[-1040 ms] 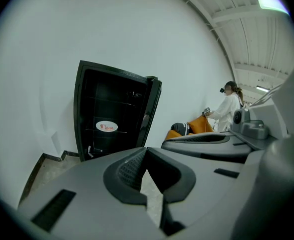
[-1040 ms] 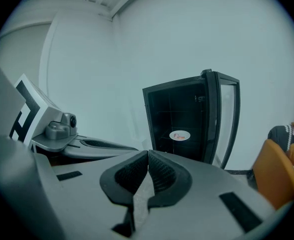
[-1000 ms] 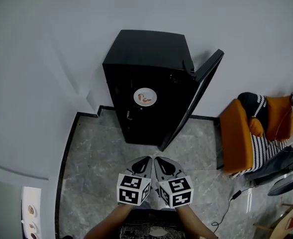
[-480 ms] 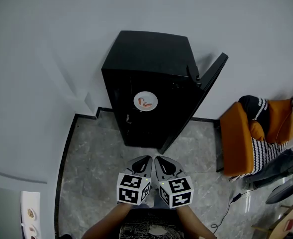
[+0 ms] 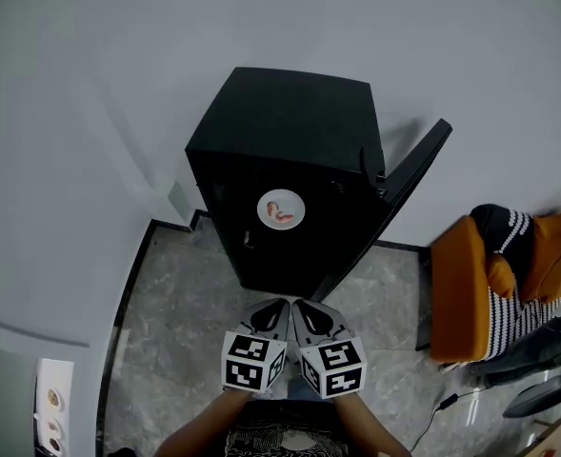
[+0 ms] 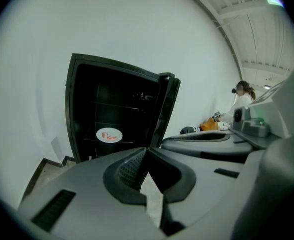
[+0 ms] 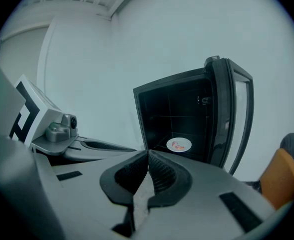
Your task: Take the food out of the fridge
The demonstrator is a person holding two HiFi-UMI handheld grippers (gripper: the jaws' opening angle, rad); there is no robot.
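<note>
Grey marble floor (image 5: 180,341) met a black fridge (image 5: 290,150) in the head view, door (image 5: 409,184) open, plate of food (image 5: 282,209) on a shelf inside; left gripper (image 5: 272,308) and right gripper (image 5: 306,310) hovered side by side, well short of it. Both gripper views showed jaws pressed together on nothing.
</note>
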